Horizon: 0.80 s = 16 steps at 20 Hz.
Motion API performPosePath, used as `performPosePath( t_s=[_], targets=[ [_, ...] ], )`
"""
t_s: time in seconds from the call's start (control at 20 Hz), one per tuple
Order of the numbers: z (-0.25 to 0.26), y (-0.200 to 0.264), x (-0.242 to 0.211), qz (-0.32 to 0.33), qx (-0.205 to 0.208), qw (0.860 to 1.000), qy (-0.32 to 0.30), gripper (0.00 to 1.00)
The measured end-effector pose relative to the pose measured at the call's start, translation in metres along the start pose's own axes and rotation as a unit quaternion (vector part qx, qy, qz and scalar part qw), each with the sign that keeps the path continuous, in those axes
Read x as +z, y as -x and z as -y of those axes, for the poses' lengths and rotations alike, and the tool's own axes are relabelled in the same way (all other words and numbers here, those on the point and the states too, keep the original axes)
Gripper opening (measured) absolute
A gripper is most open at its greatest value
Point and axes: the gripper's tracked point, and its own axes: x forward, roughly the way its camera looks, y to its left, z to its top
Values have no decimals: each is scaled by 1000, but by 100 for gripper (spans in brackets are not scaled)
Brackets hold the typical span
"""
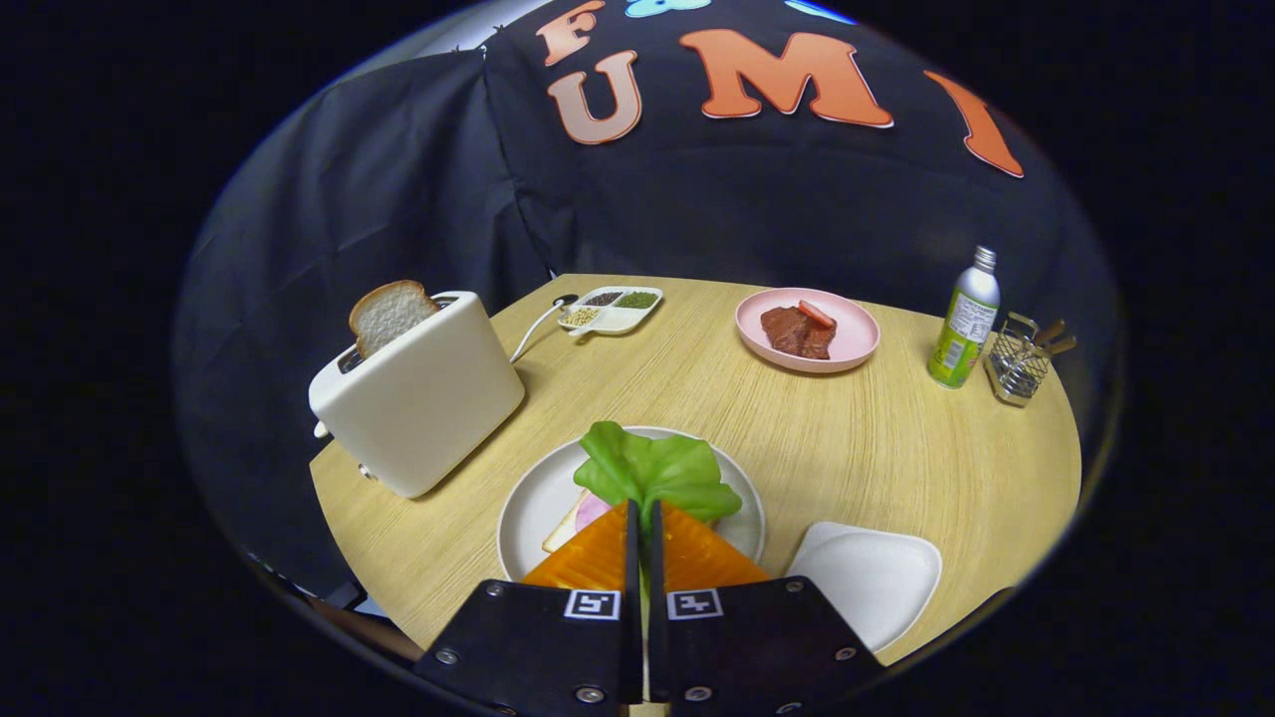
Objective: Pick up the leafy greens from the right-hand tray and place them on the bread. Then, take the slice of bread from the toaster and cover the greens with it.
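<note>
My gripper (pixel 642 510) is shut on the stem of the leafy greens (pixel 652 472), whose broad green leaf spreads out just ahead of the fingertips. Under the leaf lies a round white plate (pixel 528 503) with a slice of bread (pixel 564 530) and a pink slice on it, partly hidden by the fingers. To the right of the fingers sits a white tray (pixel 869 578) with nothing on it. To the left stands a white toaster (pixel 423 393) with a slice of bread (pixel 388 314) sticking up out of its slot.
A pink plate (pixel 852 339) with meat and a red piece sits beyond the white plate. A green bottle (pixel 962 324) and a wire utensil holder (pixel 1021 360) stand at the right. A divided seasoning dish (pixel 610 309) lies behind the toaster. The round wooden table (pixel 896 448) ends close by.
</note>
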Motion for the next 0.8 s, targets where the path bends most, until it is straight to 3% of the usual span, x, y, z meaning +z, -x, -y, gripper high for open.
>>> performPosePath(
  t_s=[0.35, 0.6, 0.8],
  targets=[
    [-9, -47, -10, -41, -7, 999, -11, 6],
    [0, -53, -1, -40, -42, 998, 4, 30],
    [-14, -37, 25, -24, -45, 999, 1, 51]
  ],
)
